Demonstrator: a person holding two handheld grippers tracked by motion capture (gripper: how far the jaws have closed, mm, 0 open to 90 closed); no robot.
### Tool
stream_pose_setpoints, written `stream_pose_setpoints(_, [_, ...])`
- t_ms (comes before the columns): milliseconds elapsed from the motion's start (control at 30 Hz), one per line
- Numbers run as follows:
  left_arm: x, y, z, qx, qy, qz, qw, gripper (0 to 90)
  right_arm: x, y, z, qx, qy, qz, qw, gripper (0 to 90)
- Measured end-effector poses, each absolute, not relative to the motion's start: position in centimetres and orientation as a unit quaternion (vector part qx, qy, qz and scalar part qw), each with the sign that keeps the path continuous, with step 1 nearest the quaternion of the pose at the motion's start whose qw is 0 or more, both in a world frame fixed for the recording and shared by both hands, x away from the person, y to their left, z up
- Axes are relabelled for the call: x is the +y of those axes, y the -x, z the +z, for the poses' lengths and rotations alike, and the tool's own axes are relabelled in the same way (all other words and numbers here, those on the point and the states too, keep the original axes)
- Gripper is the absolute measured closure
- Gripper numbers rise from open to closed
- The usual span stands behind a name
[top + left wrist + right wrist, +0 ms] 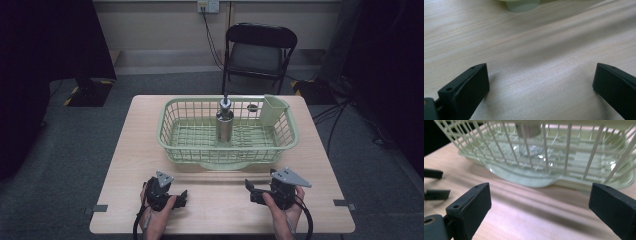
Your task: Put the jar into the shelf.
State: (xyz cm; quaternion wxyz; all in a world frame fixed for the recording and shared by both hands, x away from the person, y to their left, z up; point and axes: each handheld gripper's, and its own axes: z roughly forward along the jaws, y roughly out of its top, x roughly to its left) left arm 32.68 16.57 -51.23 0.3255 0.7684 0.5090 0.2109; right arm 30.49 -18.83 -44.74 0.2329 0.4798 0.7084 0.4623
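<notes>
high view shows a pale green basket [170, 131] near the middle of the wooden table [125, 165], with a metal bottle [224, 125] standing upright inside it and a small green cup-holder bin [274, 110] clipped in its far right corner. left gripper [181, 198] and right gripper [250, 188] both rest low on the near edge of the table, each held in a hand, well apart from the basket and pointing toward each other

left gripper view has the jaws spread wide over bare wood, nothing between them. right gripper view has its jaws spread too, facing the basket's near wall with the bottle behind the bars — its upper part is cut off, so i can't say for sure what sort of cap it has

likely next move is a reach over the rim for the bottle. the risks: a jaw catching the basket's wire wall or rim on the way in and dragging the light basket across the table, or a grip too high on the smooth metal tipping the tall bottle against the bars — it may also slip if pinched off-centre
</notes>
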Motion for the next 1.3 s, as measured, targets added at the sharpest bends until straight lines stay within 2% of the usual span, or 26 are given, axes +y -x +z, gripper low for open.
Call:
stream_pose_setpoints(733, [16.6,-32.7,-51.2,0.509,-0.768,0.211,0.326,0.3,-18.3,-30.4,-49.8,0.734,-0.508,0.384,0.235,4.2])
stream_pose_setpoints(1300, [16.5,-32.6,-51.2,0.511,-0.767,0.212,0.325,0.3,-17.8,-31.3,-51.0,0.744,-0.534,0.338,0.218,4.8])
